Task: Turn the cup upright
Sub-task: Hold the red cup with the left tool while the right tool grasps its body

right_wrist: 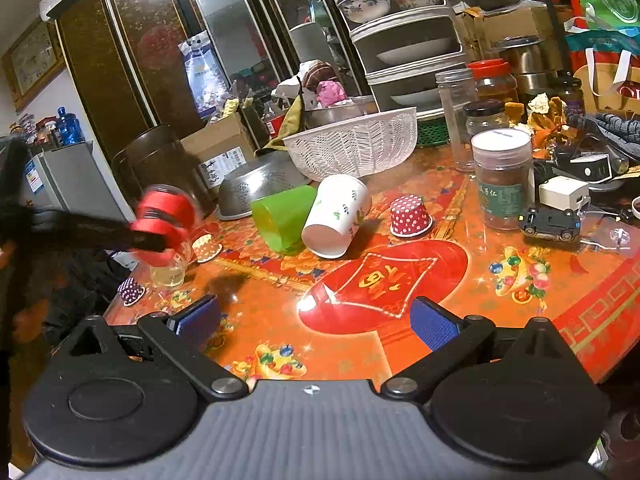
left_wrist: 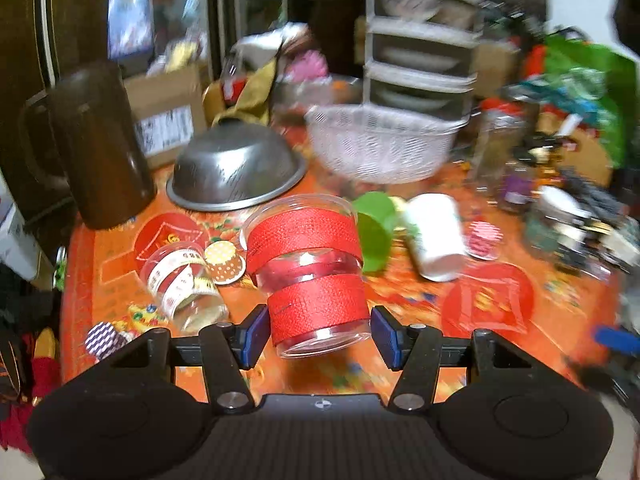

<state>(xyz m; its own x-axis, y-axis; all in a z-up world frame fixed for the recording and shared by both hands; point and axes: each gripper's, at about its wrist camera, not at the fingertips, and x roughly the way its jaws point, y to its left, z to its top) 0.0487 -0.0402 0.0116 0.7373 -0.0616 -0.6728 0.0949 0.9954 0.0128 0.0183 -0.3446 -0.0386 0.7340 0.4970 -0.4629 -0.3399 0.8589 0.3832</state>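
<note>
Red-taped cup between left tool's pads

Left tool [left_wrist: 320, 334] is spread around the tilted cup [left_wrist: 310, 268], pads apart from it; right tool [right_wrist: 316, 322] gapes empty over the tabletop [right_wrist: 440, 220].

A: Log your left gripper [left_wrist: 320, 334]: matte black housing with a ribbed central panel and a small round black-and-white marker at its top edge.

B: Your linkage arms are flat black bars with silver pivot screws; the finger pads [left_wrist: 255, 336] are blue and textured.

A: Your right gripper [right_wrist: 316, 320] matches it: two round black side discs, a triangular cut-out at its left shoulder, silver screws at lower centre, blue cross-hatched pads [right_wrist: 434, 328].
</note>
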